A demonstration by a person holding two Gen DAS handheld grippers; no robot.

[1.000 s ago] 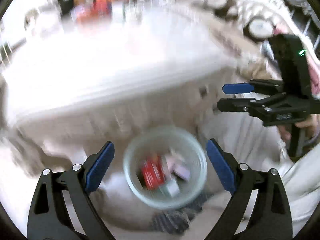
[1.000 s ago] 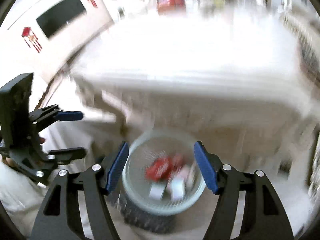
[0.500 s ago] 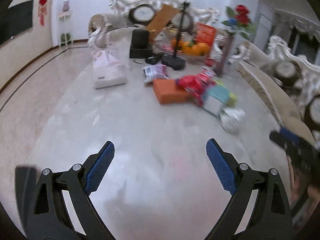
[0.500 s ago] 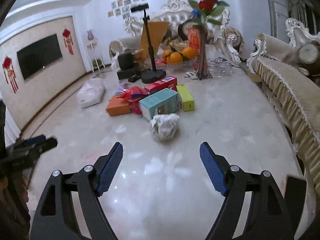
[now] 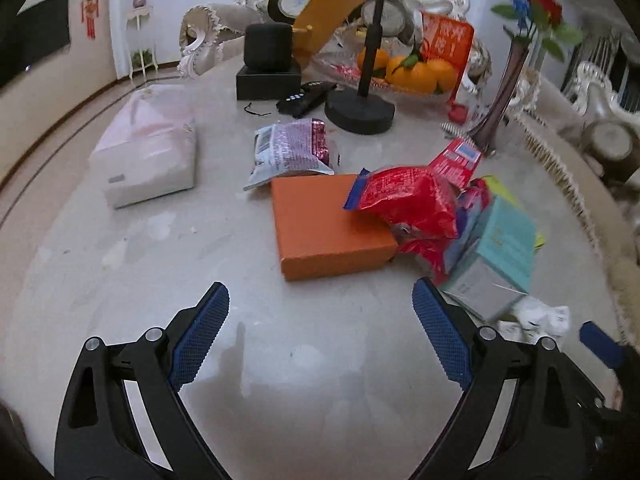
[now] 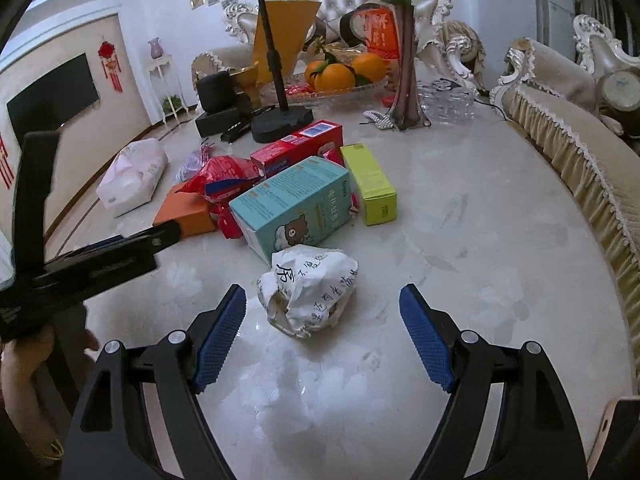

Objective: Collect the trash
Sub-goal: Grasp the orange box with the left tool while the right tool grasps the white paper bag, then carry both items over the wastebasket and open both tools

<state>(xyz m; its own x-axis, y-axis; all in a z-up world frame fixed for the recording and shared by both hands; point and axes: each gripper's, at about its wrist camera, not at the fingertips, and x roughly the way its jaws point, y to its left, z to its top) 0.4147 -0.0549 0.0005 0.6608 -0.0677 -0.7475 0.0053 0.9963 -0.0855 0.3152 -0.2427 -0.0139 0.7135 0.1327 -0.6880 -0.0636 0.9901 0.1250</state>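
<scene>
Both tongs spread wide, empty: left tongs (image 5: pixel 320 336) over bare marble tabletop (image 5: pixel 160 280), near orange box (image 5: pixel 328 224). Right tongs (image 6: pixel 322 336) just near of crumpled paper wad (image 6: pixel 308 290), which lies on the tabletop touching teal box (image 6: pixel 292 204). Red snack bag (image 5: pixel 404 200) rests on the orange box's right edge.

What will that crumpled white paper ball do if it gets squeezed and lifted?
The crumpled paper ball looks loosely wadded, so it will probably crush inward rather than resist. It likely weighs little. Its lumpy, creased shape suggests it won't roll far. The open right tool sits just before it.
</scene>
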